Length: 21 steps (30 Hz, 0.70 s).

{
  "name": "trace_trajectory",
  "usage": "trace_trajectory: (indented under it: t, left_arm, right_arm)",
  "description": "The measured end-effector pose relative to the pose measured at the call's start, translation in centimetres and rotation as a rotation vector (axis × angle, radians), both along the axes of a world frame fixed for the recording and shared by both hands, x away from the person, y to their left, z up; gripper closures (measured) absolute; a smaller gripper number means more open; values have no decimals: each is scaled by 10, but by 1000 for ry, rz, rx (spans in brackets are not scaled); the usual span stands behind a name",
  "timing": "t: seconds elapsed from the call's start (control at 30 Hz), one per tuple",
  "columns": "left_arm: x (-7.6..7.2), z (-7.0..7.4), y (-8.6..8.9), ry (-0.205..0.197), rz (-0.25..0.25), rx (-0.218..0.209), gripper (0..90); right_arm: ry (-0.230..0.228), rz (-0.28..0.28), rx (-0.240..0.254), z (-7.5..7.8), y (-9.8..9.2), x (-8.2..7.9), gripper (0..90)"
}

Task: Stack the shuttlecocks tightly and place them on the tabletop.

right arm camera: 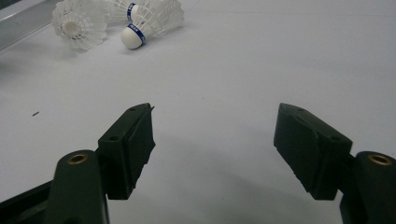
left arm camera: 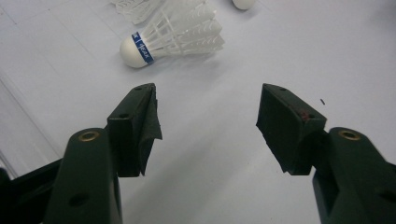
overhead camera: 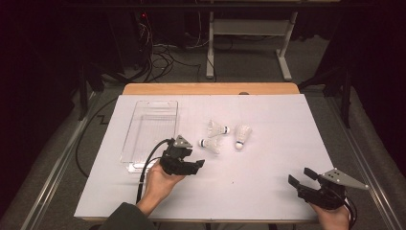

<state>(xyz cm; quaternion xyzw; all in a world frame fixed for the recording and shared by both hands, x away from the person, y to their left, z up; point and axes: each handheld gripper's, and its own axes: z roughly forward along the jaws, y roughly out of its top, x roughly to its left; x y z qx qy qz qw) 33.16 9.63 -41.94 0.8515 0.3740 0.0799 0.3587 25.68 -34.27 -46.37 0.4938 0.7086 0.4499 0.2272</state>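
Observation:
Three white shuttlecocks lie near the middle of the white board. The nearest shuttlecock [overhead camera: 210,144] [left arm camera: 173,34] has a blue band around its cork and lies on its side. A second shuttlecock [overhead camera: 218,128] lies just behind it, and a third shuttlecock [overhead camera: 242,135] to their right. My left gripper [overhead camera: 197,166] [left arm camera: 208,100] stands open and empty, its jaws pointing at the nearest shuttlecock from a short way off. Near the board's front right corner, my right gripper [overhead camera: 300,176] [right arm camera: 215,116] is open and empty, facing two shuttlecocks [right arm camera: 79,23] [right arm camera: 150,16] farther away.
A clear plastic tray [overhead camera: 141,138] lies on the left part of the board, just behind my left hand. The board [overhead camera: 268,158] rests on a wooden table. Cables and a desk frame [overhead camera: 249,28] stand on the floor beyond.

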Motion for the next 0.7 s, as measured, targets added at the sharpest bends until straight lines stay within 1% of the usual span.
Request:
trace_trajectory:
  t: [0.17, 0.23, 0.33, 0.4, 0.67, 0.7]
  left_arm:
    - [-6, 1, 0, -11, -14, 1, 388]
    - [-8, 1, 0, -10, -19, -5, 388]
    - [-9, 1, 1, -4, -20, -16, 388]
    - [-11, 0, 2, -4, -19, -15, 388]
    - [-18, -2, 10, -11, -18, -15, 387]
    - [-20, -2, 11, -14, -18, -21, 387]
  right_arm:
    - [0, 0, -2, 0, 0, 0, 294]
    - [0, 0, -1, 0, 0, 0, 294]
    - [1, -1, 1, 0, 0, 0, 294]
    - [2, -1, 1, 0, 0, 0, 294]
    - [0, 0, -1, 0, 0, 0, 294]
    - [0, 0, -2, 0, 0, 0, 294]
